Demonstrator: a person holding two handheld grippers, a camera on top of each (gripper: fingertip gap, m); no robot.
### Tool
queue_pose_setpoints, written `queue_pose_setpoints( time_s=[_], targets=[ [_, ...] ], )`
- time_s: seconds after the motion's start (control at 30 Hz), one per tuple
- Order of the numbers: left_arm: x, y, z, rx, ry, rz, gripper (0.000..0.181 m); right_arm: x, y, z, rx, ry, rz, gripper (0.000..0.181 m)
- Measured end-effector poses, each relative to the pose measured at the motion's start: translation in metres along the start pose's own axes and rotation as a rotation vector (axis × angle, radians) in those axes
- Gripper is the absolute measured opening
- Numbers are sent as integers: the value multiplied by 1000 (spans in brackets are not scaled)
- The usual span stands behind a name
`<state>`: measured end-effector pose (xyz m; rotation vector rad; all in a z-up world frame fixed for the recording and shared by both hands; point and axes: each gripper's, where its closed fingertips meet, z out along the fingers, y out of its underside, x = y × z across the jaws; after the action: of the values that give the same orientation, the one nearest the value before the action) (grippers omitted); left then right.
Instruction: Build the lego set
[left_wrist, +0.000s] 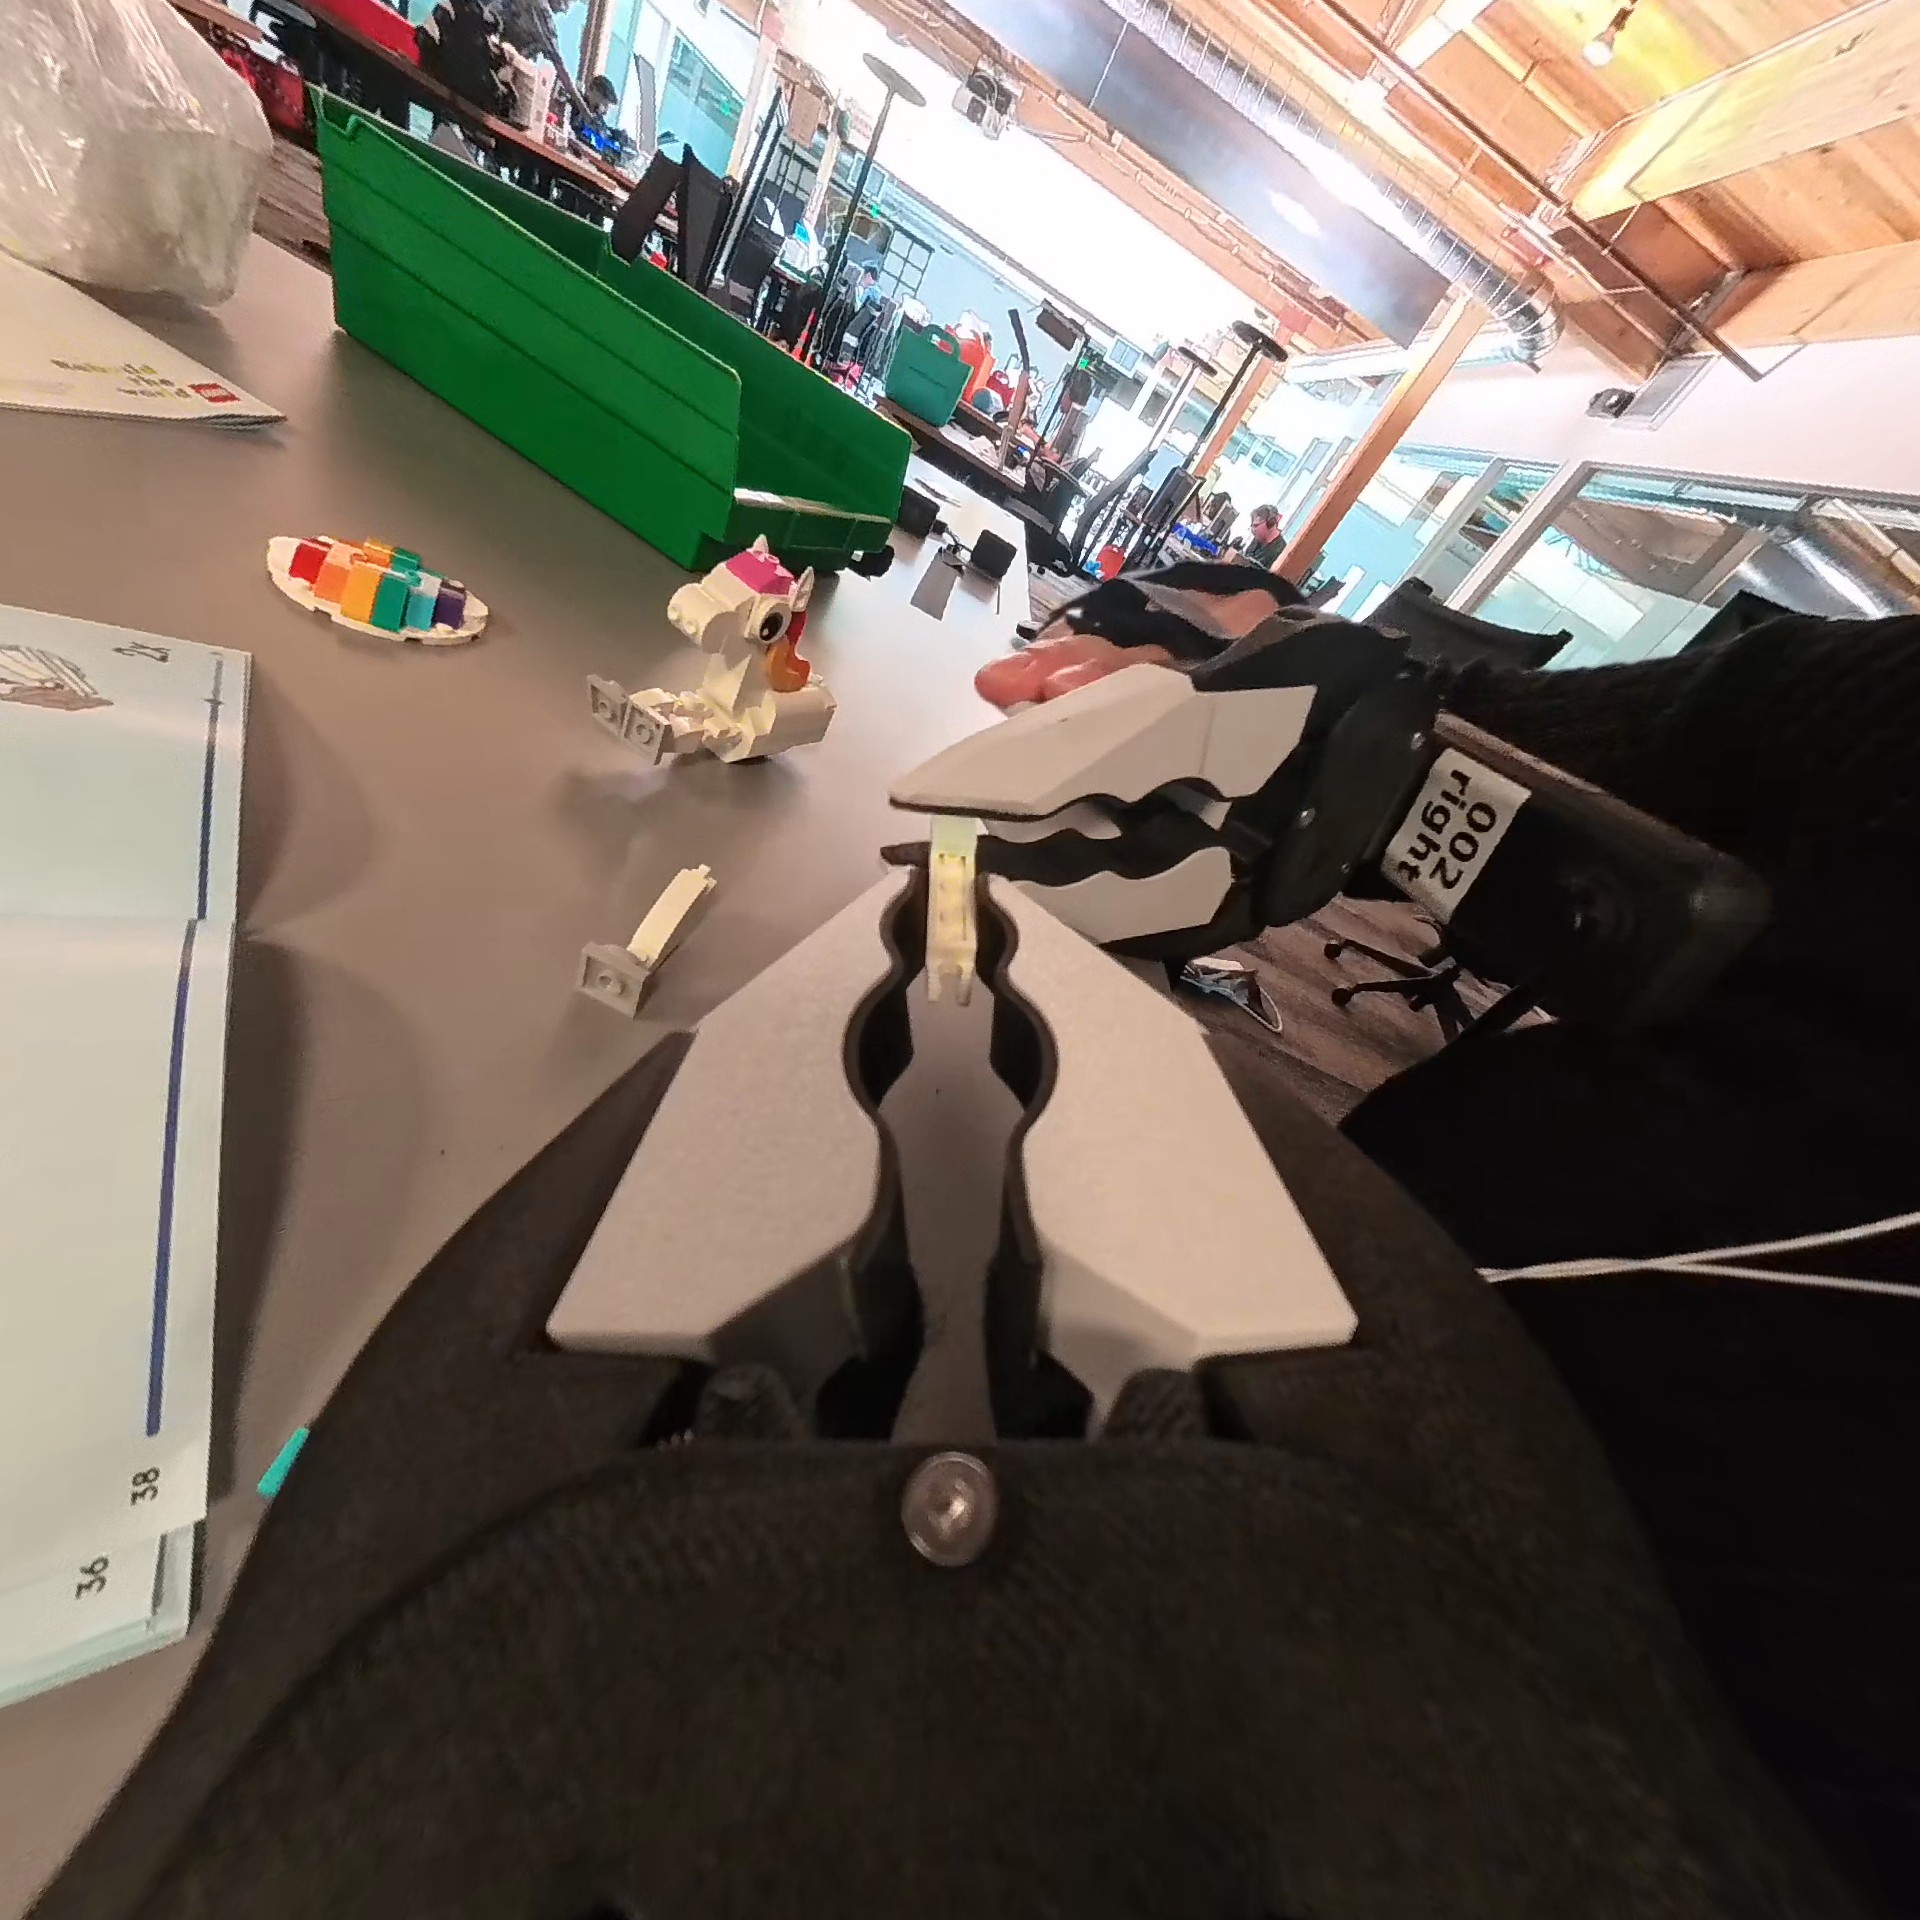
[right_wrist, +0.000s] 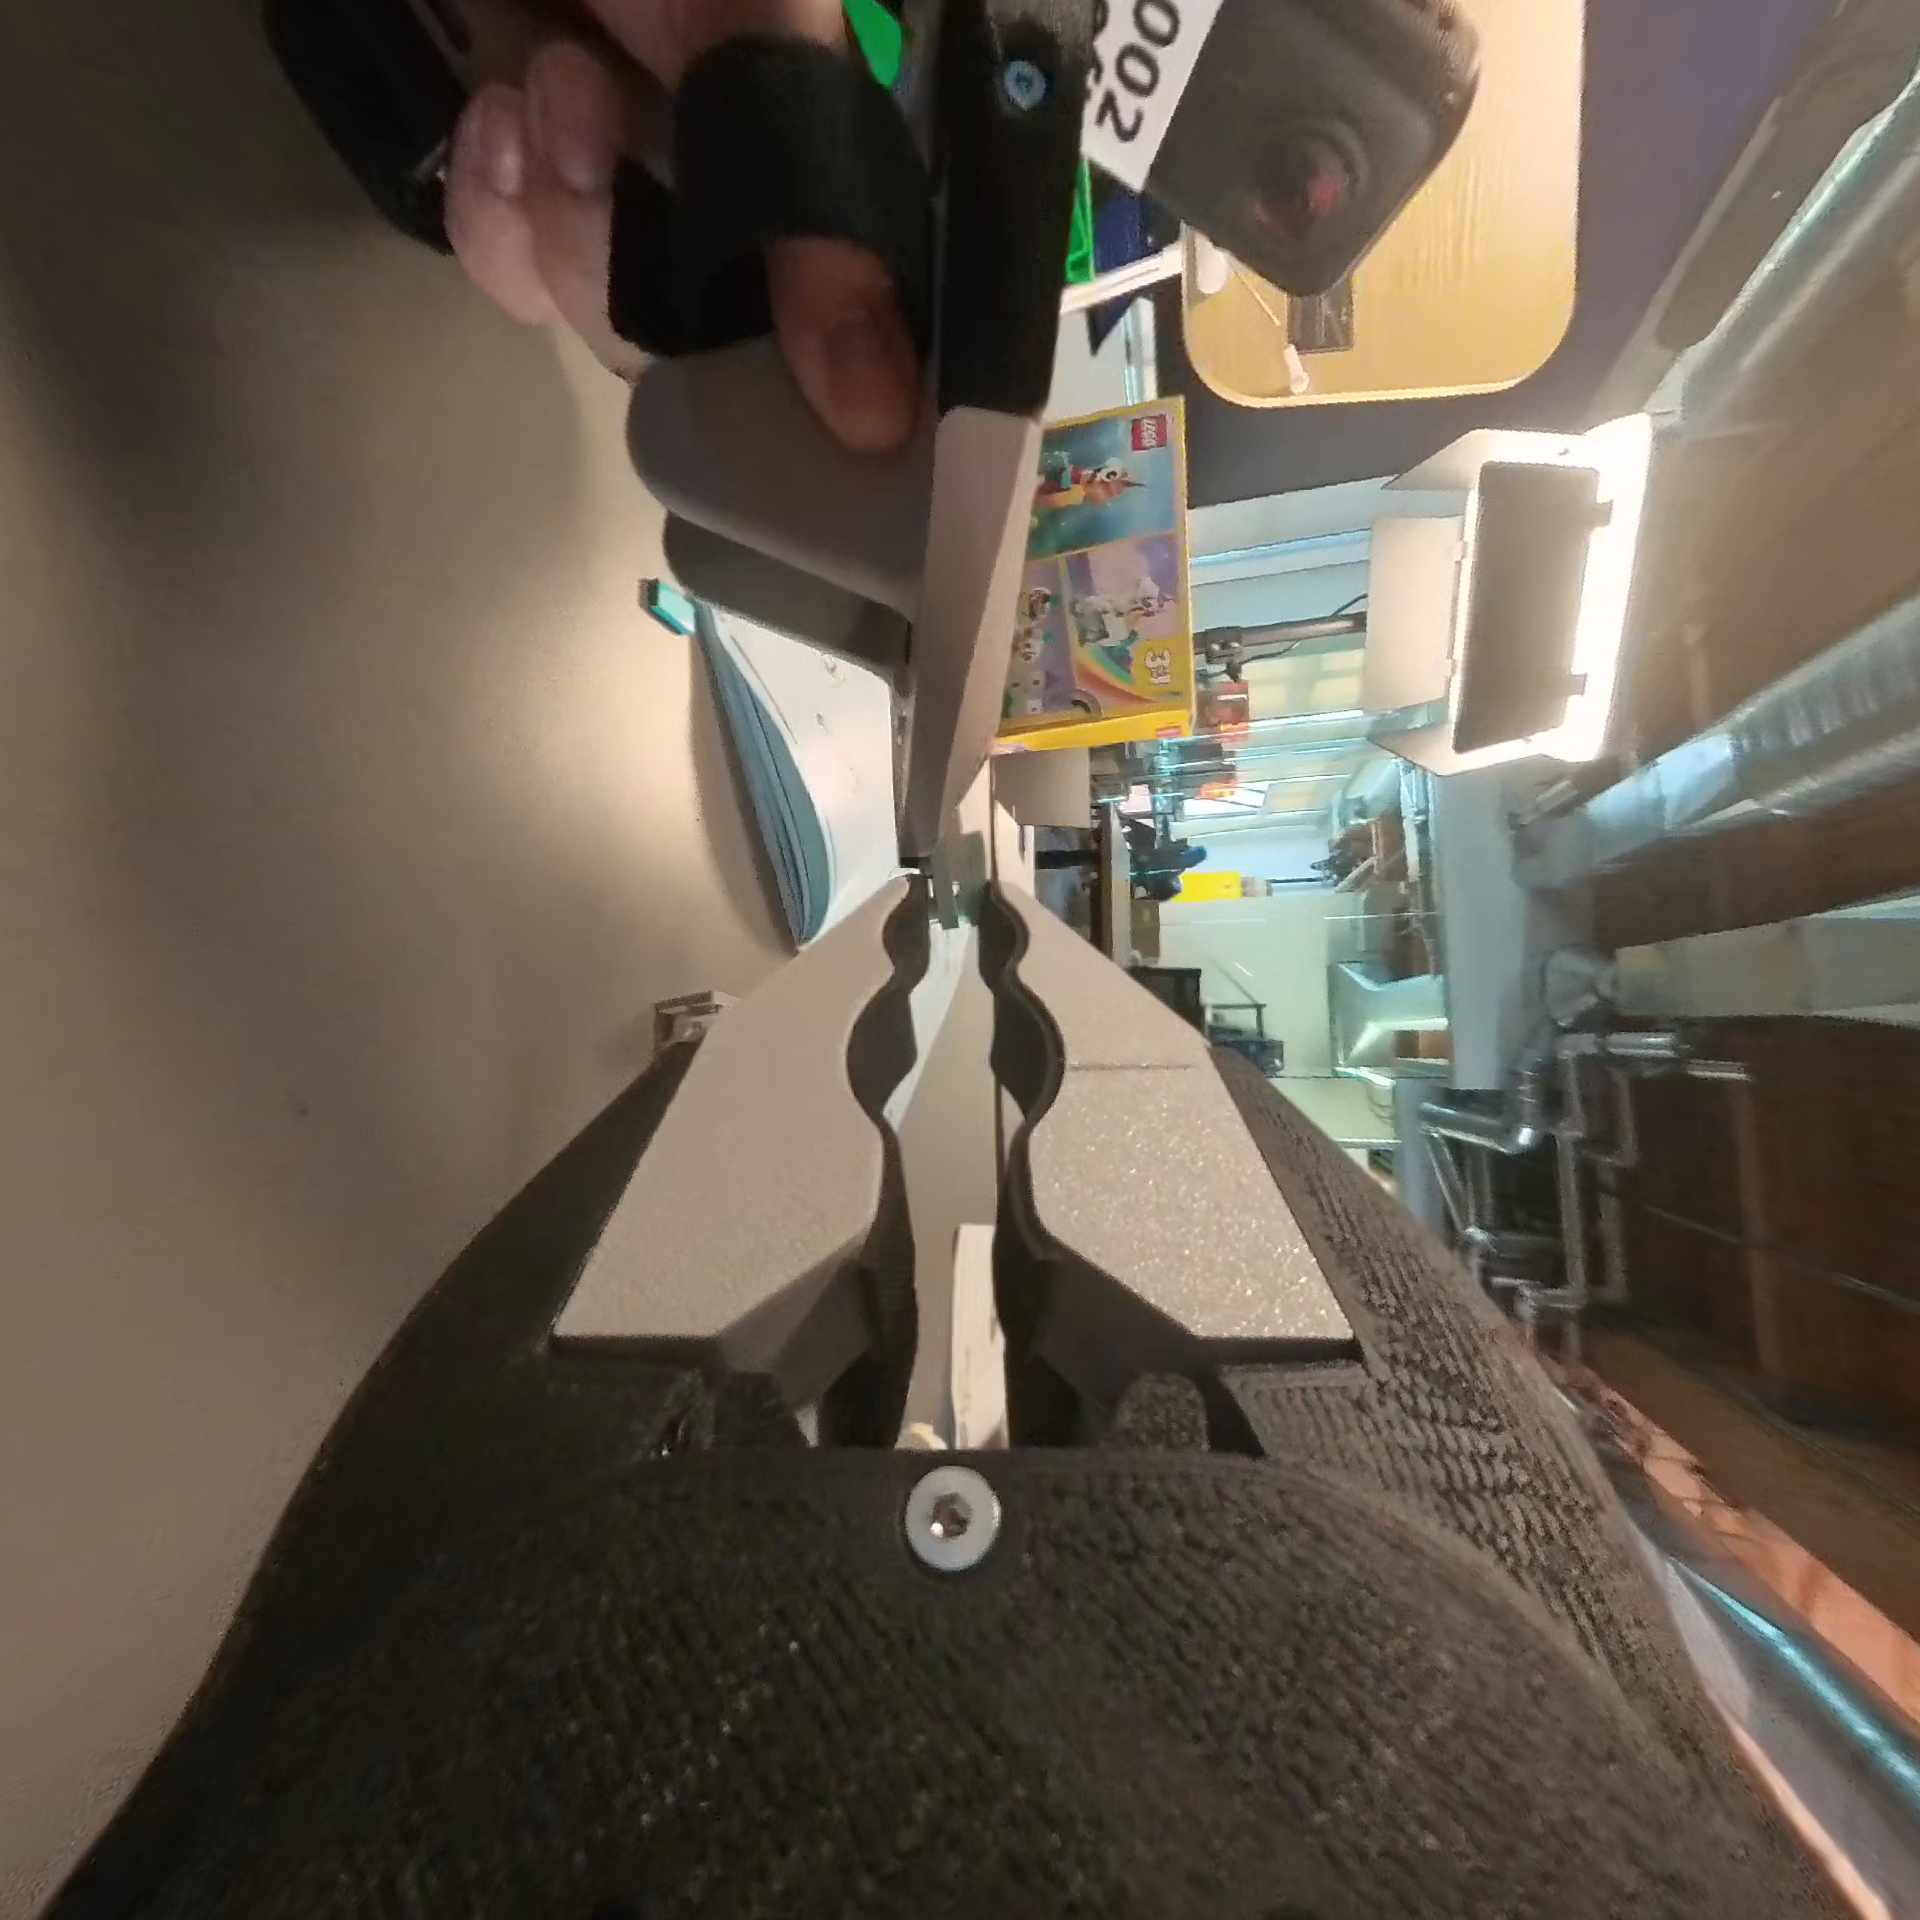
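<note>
My left gripper (left_wrist: 945, 902) is shut on a small white lego piece (left_wrist: 951, 935), held upright above the grey table (left_wrist: 436, 935). My right gripper (left_wrist: 902, 826) reaches in from the right, and its tips close on the upper end of the same piece. In the right wrist view my right gripper (right_wrist: 948, 896) meets the left gripper (right_wrist: 920, 852), which comes down from above, with the piece (right_wrist: 948, 896) small between them. A white unicorn figure (left_wrist: 743, 665) and a white plate with coloured bricks (left_wrist: 374, 592) stand farther back.
A white curved piece on a grey plate (left_wrist: 649, 935) lies left of my grippers. An open instruction booklet (left_wrist: 94, 935) is at the left, a green bin (left_wrist: 582, 343) behind, a plastic bag (left_wrist: 104, 135) at the far left. The yellow set box (right_wrist: 1101, 582) stands beyond the booklet (right_wrist: 769, 748). Less than 4 cm separates the two grippers' tips.
</note>
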<state>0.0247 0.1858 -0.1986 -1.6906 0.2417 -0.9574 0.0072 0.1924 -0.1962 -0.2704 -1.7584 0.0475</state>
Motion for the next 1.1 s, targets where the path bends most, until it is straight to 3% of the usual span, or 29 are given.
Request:
queue_pose_setpoints(
  time_s=[0.13,0.23,0.33,0.43,0.63,0.7,1.0,1.1],
  targets=[
    [-1,0,0,5,6,-25,7,-4,0,1,9,-99,221,8],
    [-1,-3,0,21,26,-65,7,-3,1,2,14,-123,250,9],
    [-1,-5,-2,25,24,-58,7,-5,11,7,-60,-83,76,24],
    [-2,-4,-3,19,14,-56,7,-8,14,11,-100,-62,-29,27],
    [0,-2,-1,9,24,-55,8,-1,15,13,-134,-27,-89,19],
    [0,-2,-1,11,21,-53,7,2,15,14,-142,-4,-130,5],
    [-3,-5,-2,39,3,-58,7,11,19,16,-221,139,-349,0],
    [-5,-4,-1,39,1,-69,7,8,20,17,-220,137,-321,0]
  ],
)
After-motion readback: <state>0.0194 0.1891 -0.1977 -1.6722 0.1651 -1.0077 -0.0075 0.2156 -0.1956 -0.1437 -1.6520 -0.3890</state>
